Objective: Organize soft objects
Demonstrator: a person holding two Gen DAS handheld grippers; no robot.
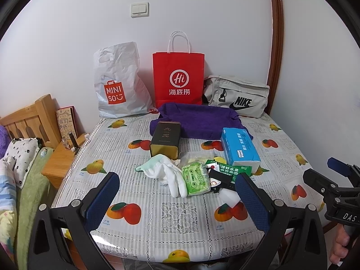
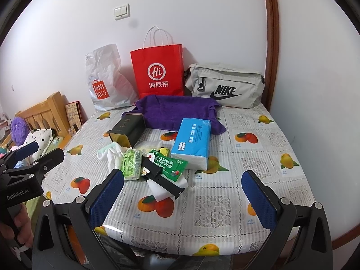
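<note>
Behind the purple towel (image 1: 198, 121) stands the red paper bag (image 1: 178, 78); the dark rectangular tin (image 1: 166, 140) and blue tissue pack (image 1: 239, 146) lie before it.

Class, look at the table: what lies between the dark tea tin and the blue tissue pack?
Part of the purple towel and bare tablecloth lie between the tin and tissue pack, clearest in the left wrist view.

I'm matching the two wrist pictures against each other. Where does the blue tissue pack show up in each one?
Left wrist view: the blue tissue pack lies right of centre, in front of the purple towel.
Right wrist view: the pack sits near the centre, overlapping the towel's near edge.
Shared landmark: the red paper bag standing against the wall behind the towel.
</note>
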